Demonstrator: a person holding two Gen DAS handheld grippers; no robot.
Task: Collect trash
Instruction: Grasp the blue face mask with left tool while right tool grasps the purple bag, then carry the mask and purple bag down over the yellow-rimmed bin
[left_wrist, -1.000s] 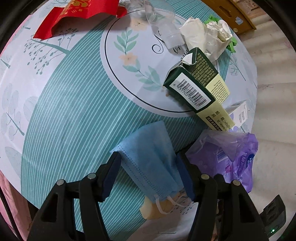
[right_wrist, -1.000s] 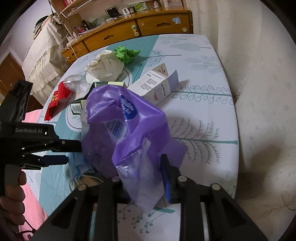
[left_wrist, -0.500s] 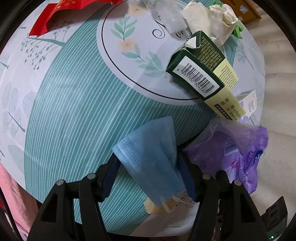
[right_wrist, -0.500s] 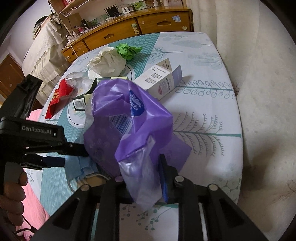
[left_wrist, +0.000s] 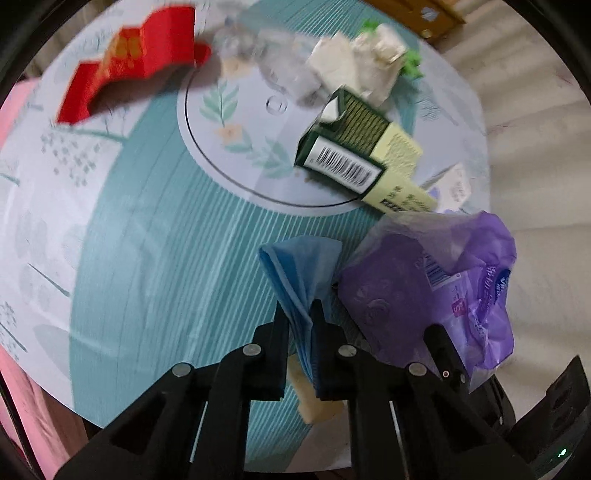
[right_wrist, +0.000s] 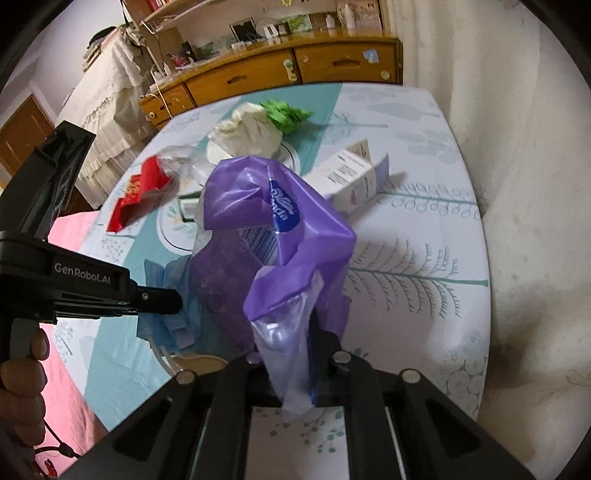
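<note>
The blue mask (left_wrist: 301, 273) is pinched in the left gripper (left_wrist: 300, 314), whose jaws have just been closing. The purple bag (right_wrist: 273, 236) is clamped by the right gripper (right_wrist: 291, 354), its jaws likewise just closing; the cartons (left_wrist: 354, 155) and wrappers (left_wrist: 133, 70) are left on the tabletop (left_wrist: 147, 240)

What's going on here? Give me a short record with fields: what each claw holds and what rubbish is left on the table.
left gripper: jaws have just closed, shut on the blue face mask
right gripper: jaws have just closed, shut on the purple plastic bag
left on table: red packet, green carton, white box, crumpled paper
</note>
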